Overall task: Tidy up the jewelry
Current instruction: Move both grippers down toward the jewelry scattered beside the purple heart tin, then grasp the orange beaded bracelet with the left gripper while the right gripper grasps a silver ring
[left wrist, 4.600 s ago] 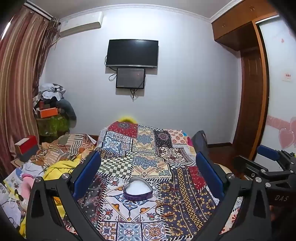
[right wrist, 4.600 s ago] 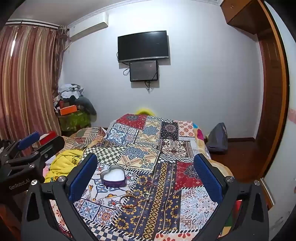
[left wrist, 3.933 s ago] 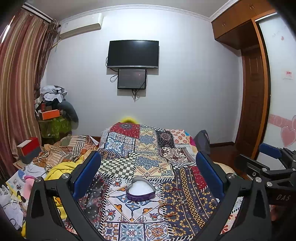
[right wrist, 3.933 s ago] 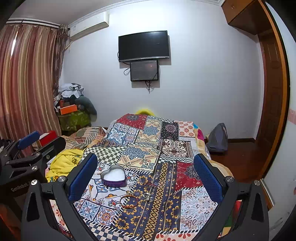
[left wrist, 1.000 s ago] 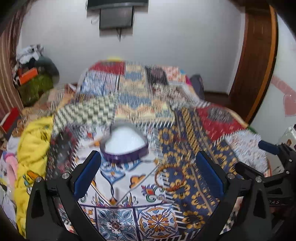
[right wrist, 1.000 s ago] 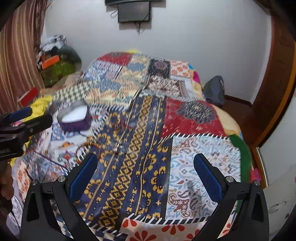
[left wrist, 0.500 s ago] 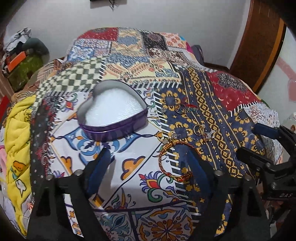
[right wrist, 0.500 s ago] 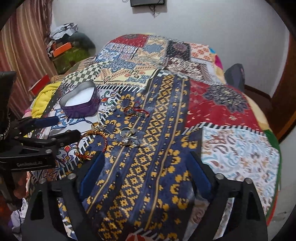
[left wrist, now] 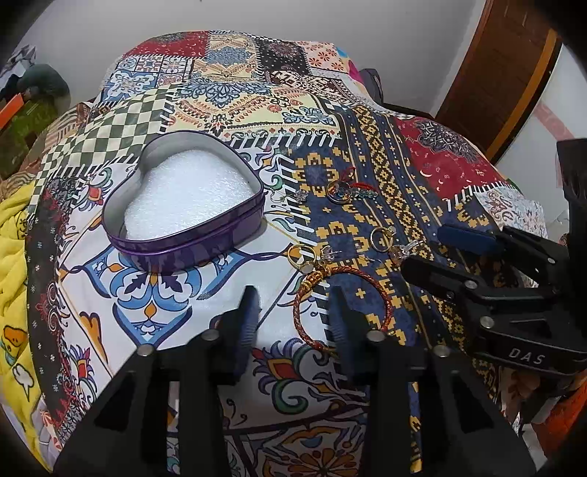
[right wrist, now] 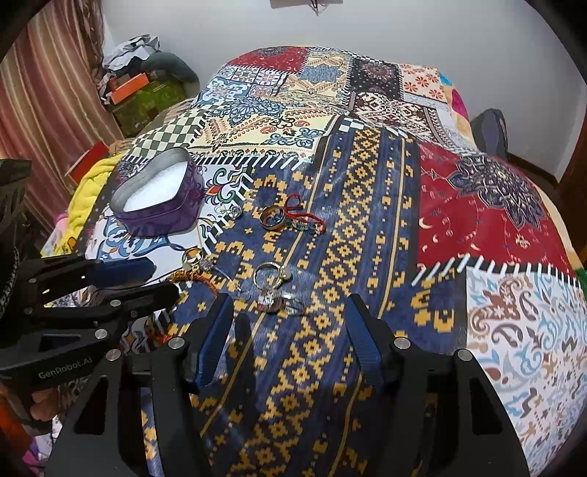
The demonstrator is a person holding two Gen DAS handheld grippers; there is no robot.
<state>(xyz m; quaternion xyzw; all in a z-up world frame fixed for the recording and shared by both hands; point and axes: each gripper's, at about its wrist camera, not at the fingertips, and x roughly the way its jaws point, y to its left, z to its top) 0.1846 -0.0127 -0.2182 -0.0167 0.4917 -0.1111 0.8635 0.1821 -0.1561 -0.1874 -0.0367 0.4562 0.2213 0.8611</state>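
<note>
Patchwork-covered bed, white walls

Small silver pieces too tiny to identify, bracelet half hidden behind left gripper, wardrobe cropped.

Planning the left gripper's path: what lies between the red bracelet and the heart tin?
In the left wrist view, only a gold ring on bare bedspread lies between the red bracelet and heart tin.

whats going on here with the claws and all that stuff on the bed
A person is sorting jewelry on a patchwork bedspread with two handheld claws. The left claw is open, low over a red and gold braided bracelet, not yet gripping it. The right claw is open just short of some rings. The purple heart-shaped tin holds only white foam padding; all the jewelry lies on the bedspread.
</note>
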